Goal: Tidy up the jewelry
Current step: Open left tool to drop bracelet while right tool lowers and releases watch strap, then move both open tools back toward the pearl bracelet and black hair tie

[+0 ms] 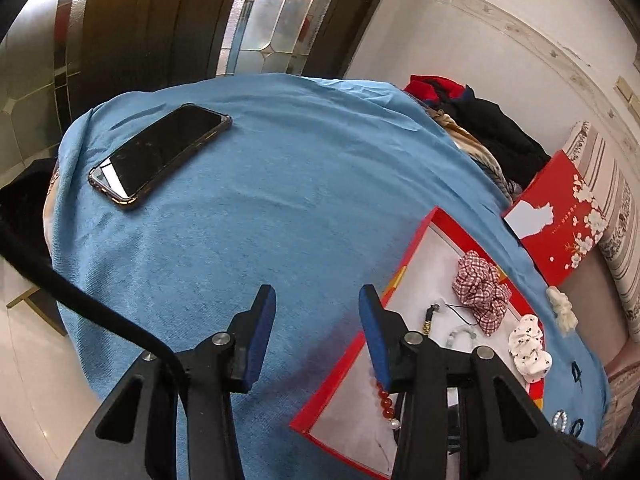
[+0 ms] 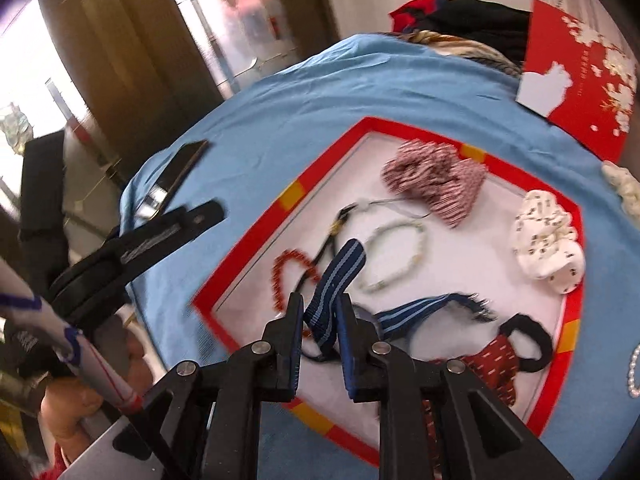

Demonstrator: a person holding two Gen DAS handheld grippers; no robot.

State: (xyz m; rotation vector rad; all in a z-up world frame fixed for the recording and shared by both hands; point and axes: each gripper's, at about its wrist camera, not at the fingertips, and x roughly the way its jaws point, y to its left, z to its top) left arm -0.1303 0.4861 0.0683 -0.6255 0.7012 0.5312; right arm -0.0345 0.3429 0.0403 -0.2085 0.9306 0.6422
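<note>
The blue striped band (image 2: 340,276) is clamped in the right gripper (image 2: 320,320), above the red-rimmed tray (image 2: 256,224). In the tray lie a red bead bracelet (image 2: 286,268) and a pale bead bracelet (image 2: 396,256). The left gripper (image 1: 318,320) hangs spread and unloaded over the blue cloth (image 1: 280,184) near a phone (image 1: 160,152).

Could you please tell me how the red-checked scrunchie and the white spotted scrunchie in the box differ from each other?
The red-checked scrunchie has a red-and-white check pattern; the white spotted scrunchie is white with small dark marks. The red-checked scrunchie lies toward the far side of the red-rimmed box, away from its rim, while the white spotted scrunchie sits right against the right rim. A thin dark cord runs up to the red-checked one; nothing touches the white one. Both are gathered fabric.
</note>
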